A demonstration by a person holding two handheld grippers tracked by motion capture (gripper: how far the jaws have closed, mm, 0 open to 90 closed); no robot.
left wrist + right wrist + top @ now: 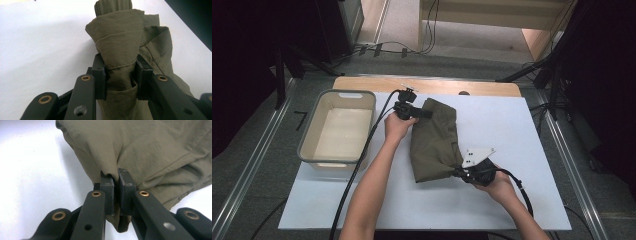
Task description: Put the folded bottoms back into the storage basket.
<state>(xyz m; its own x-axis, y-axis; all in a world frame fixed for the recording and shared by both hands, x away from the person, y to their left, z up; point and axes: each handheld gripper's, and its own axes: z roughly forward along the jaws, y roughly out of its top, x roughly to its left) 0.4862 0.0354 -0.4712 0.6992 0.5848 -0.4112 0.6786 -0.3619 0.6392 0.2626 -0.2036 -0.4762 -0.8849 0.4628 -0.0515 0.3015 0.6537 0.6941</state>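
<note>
olive garment (pixel 434 140): left gripper (pixel 421 114) and right gripper (pixel 460 171) each pinch a fold; lift both ends level, keep cloth taut, move toward bin (pixel 310 137).

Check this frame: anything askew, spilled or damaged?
Nothing stands out. The olive garment lies folded on the white board, each tool clamped on an end; the tub sits upright beside it.

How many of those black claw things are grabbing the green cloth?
2. The left gripper pinches a bunched fold at the far end of the cloth; the right gripper pinches its near corner. Both are shut on the fabric.
</note>
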